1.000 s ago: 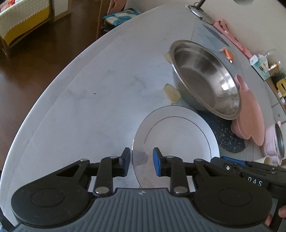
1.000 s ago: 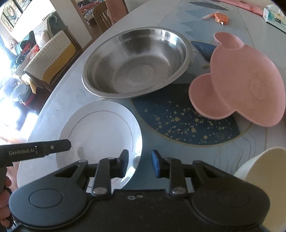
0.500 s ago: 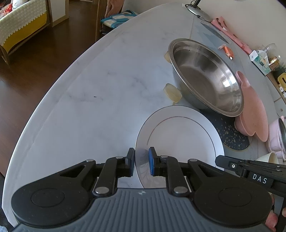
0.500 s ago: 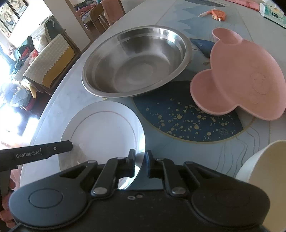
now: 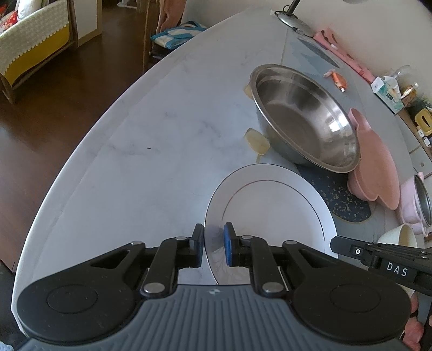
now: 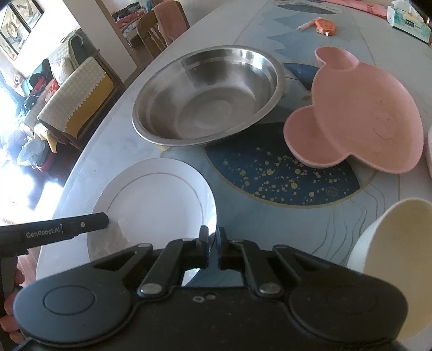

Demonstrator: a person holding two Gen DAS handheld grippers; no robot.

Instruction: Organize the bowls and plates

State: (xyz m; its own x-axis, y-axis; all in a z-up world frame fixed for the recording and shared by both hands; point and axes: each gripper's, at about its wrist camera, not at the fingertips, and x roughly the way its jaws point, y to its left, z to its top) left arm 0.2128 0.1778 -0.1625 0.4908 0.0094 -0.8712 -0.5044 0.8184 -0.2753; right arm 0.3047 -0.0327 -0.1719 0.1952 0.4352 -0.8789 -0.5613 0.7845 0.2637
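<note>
Both claws have the white plate by its near rim on the desk: the left claw clenched on one side, the right claw on the other. Next I'd expect a level, even lift toward the steel bowl.

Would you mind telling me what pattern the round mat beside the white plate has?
The round mat is dark blue with scattered gold speckles and a thin gold edge; the right wrist view shows it best.

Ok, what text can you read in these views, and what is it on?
"DAS": on the right tongs, seen from the left wrist.
"GenRobot.AI": on the left tongs, seen from the right wrist.
Tissue box print: too blurred to read.
</note>
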